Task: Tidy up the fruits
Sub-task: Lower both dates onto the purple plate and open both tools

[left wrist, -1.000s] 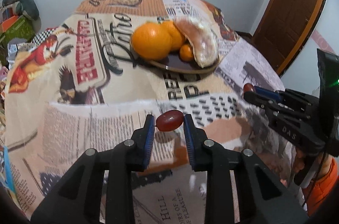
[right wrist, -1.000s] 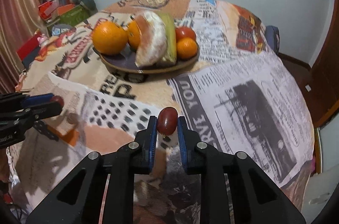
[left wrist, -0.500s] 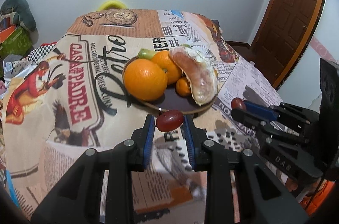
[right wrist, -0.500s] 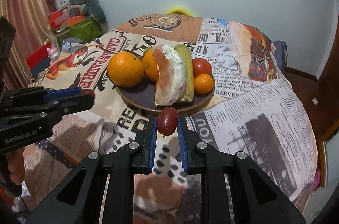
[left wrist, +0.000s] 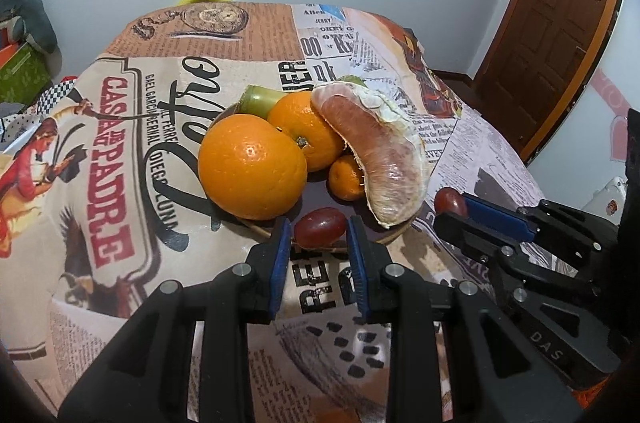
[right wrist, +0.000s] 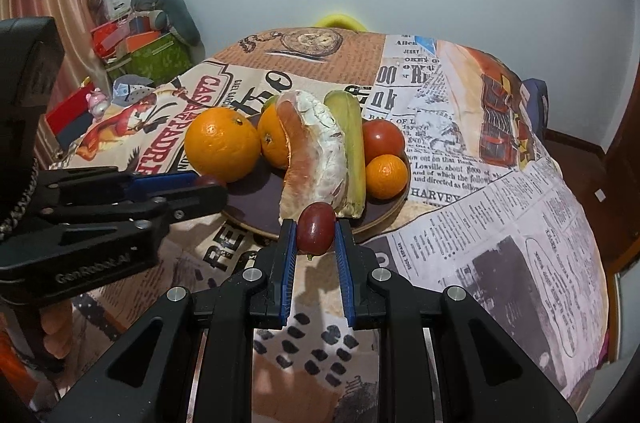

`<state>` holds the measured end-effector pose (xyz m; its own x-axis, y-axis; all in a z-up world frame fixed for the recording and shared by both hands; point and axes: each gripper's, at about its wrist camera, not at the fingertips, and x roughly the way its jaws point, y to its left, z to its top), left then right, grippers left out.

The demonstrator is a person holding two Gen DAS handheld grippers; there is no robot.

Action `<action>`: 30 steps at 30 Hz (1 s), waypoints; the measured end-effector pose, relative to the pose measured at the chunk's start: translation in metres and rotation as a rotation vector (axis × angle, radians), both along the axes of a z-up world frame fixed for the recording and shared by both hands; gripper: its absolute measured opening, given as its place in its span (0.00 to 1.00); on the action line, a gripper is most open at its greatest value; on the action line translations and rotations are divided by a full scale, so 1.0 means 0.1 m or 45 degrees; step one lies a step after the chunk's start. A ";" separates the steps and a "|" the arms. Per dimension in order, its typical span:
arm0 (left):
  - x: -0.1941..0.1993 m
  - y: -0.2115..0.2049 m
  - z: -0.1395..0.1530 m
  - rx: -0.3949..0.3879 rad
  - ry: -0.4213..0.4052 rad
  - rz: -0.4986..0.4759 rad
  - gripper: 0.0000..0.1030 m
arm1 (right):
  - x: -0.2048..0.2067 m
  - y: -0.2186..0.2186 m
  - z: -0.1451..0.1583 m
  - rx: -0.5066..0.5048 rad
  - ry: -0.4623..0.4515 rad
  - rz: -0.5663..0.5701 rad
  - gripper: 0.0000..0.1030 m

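**Two grapes brought to the plate's near rim**

We held one red grape in each gripper. Our left gripper (left wrist: pixel 319 237) pinched its grape (left wrist: pixel 319 231) lengthwise between the blue pads, hovering at the plate's (left wrist: pixel 394 235) near rim, just in front of the big orange (left wrist: pixel 253 171). Our right gripper (right wrist: pixel 316 231) pinched the other grape (right wrist: pixel 315 229) upright at the same rim, just before the pomelo wedge (right wrist: pixel 316 159). We judged both grips light so the soft skins would not split. The plate was crowded toward its far side with a second orange (right wrist: pixel 276 143), a tomato (right wrist: pixel 383 141) and a mandarin (right wrist: pixel 386 176); the bare dark patch near the front edge seemed the only room left, so we aimed both grapes there
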<state>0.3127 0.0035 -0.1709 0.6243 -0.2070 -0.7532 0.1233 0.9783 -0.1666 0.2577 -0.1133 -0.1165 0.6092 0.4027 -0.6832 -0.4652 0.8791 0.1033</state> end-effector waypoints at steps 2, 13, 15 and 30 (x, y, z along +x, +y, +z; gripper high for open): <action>0.03 0.02 -0.01 -0.010 0.006 0.006 0.27 | 0.01 0.00 0.00 0.002 -0.001 0.001 0.17; -0.08 0.15 0.14 -0.038 -0.041 0.030 0.36 | 0.02 0.09 0.06 0.002 -0.024 0.026 0.17; -0.12 0.22 0.19 -0.035 -0.064 0.050 0.36 | 0.03 0.12 0.08 0.000 -0.030 0.035 0.17; -0.16 0.57 0.19 -0.034 -0.076 0.127 0.36 | 0.19 0.59 -0.01 -0.058 -0.039 0.085 0.19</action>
